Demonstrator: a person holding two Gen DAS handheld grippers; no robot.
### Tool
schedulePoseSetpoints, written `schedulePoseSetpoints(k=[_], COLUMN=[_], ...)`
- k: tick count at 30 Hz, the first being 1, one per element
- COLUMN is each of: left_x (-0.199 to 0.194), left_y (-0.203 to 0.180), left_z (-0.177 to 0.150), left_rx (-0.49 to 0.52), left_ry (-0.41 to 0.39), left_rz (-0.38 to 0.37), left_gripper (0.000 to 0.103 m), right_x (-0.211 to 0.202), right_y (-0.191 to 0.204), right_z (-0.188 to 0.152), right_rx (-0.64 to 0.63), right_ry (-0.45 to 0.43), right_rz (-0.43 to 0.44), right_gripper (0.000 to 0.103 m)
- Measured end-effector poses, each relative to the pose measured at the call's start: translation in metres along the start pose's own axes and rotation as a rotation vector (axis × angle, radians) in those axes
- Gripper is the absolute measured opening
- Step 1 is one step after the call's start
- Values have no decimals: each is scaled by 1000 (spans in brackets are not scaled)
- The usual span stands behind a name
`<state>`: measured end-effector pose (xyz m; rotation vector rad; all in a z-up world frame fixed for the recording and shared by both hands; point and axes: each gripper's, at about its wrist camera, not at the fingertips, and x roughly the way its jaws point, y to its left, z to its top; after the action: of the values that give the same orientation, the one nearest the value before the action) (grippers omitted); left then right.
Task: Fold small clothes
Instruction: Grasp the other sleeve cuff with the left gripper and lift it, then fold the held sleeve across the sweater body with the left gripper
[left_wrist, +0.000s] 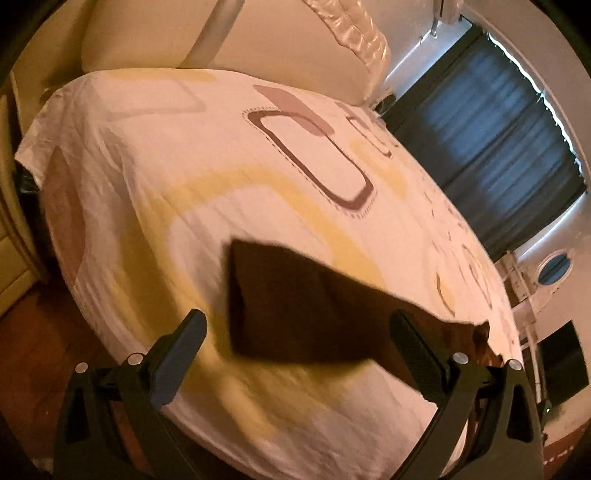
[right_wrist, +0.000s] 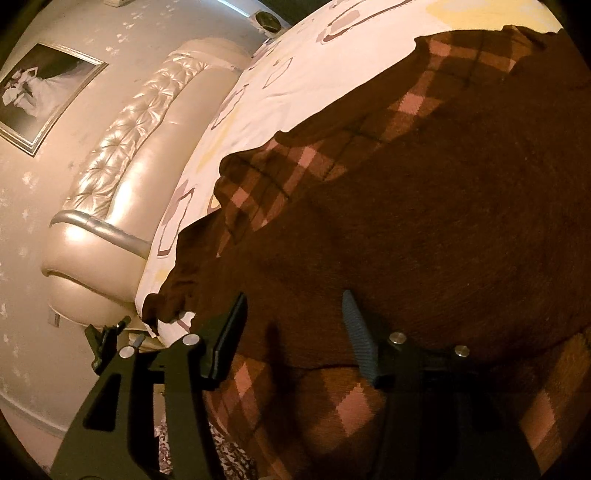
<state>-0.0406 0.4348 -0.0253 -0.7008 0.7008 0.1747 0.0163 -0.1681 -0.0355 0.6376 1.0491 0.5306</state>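
Right claw (right_wrist: 295, 314) apart – over brown sweater (right_wrist: 424, 240).

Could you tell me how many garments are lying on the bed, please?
1: a dark brown knitted sweater with pink argyle diamonds, spread across the white patterned bedsheet near its foot edge. Others may lie outside both views.

bed (left_wrist: 155, 155) under my cameras, covered edge to edge by a white sheet (left_wrist: 207, 122) printed with pale yellow bands and mauve rounded rectangles, lightly creased. padded cream headboard (right_wrist: 122, 173) at the far end, tufted and glossy along its top. directly on the sheet: one dark brown knitted garment (right_wrist: 424, 229) with a pink-and-tan argyle pattern, spread mostly flat, plain brown side folded over the patterned part. its ragged edge reaches the mattress side near the headboard corner. from my left the same garment (left_wrist: 295, 306) reads as a dark slab, blurred.
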Motion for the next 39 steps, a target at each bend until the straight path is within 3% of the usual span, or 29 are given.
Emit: schedulePoseSetpoints(k=[3,10,14,21,23,26,30,31,33,34,39], left_x=[12,28,24,25,27,33,30,31,33,34,13], left_y=[13,52,54,38,37,43,48,48,45,46,37], left_z=[15,30,22,-4,-9,-15,-14,-13,-12,-11,4], left_rx=[-15,-193,-210,-187,-213,-261,-277,-274,-257,-255,-224], left_ry=[2,-4,15,84,93,111,114,118,153,172,199], left_rz=[-29,-193,-328,-473,-497,-492,-500,-488,-444,-428,-385], left_gripper=[99,98,98,96,72,58,53,46,22,5,5], right_x=[2,5,7,7,8,9,10,11,11,11,10], right_y=[3,7,11,12,12,12,13,13,14,14,13], right_z=[0,0,0,0,0,0,-1,-1,-1,-1,-1], right_rx=[-4,-12,-22,-27,-20,-12,-12,-13,-14,-13,-10], right_ry=[-4,-14,-19,-26,-28,-33,-42,-45,-49,-52,-52], right_rz=[-13,-30,-42,-48,-47,-47,-50,-52,-56,-57,-57], right_gripper=[55,62,67,69,69,69,69,69,69,69,69])
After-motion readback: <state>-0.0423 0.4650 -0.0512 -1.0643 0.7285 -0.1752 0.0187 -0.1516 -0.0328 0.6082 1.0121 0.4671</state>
